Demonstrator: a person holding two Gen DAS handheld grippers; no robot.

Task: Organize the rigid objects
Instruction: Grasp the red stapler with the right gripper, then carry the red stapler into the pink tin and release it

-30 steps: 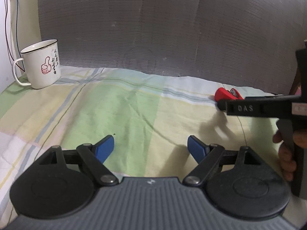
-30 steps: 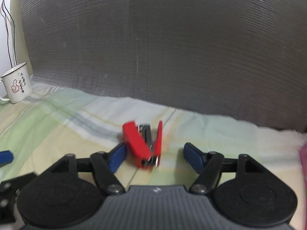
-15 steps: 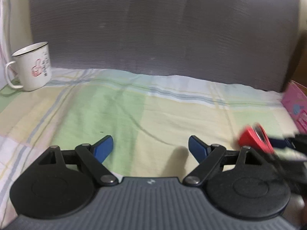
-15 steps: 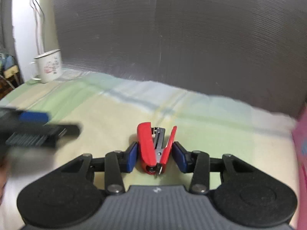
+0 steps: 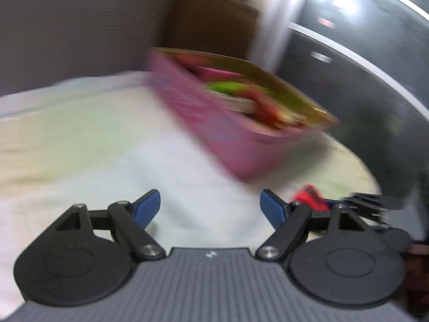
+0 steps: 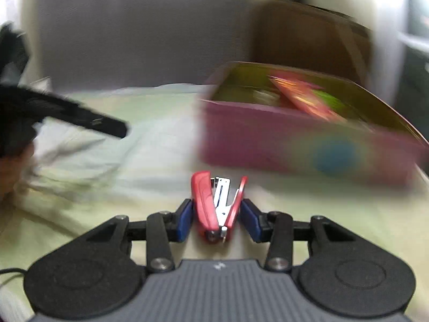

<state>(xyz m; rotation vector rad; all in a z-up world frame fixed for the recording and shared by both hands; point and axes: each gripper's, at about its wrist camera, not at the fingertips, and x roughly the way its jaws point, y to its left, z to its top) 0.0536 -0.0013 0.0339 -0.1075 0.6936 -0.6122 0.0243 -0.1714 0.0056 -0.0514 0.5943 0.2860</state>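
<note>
My right gripper (image 6: pixel 215 218) is shut on a red stapler (image 6: pixel 205 201), which lies splayed open between the blue pads and is held above the checked cloth. The stapler also shows in the left wrist view (image 5: pixel 308 197), low at the right, behind my left gripper's right finger. My left gripper (image 5: pixel 210 205) is open and empty over the pale cloth. A pink box (image 6: pixel 308 136) with a gold inside and colourful items in it stands just ahead of the stapler; it also shows in the left wrist view (image 5: pixel 228 136), ahead and to the right. Both views are motion-blurred.
A grey mesh backrest (image 6: pixel 120 40) rises behind the cloth-covered surface (image 5: pixel 80 134). A brown panel (image 5: pixel 209 18) stands behind the box. The left gripper's black body (image 6: pixel 53 112) and the hand holding it show at the left of the right wrist view.
Both grippers have swung right toward the pink box, which has come into view. The right gripper closed on the stapler and lifted it. The white mug has left both views.
</note>
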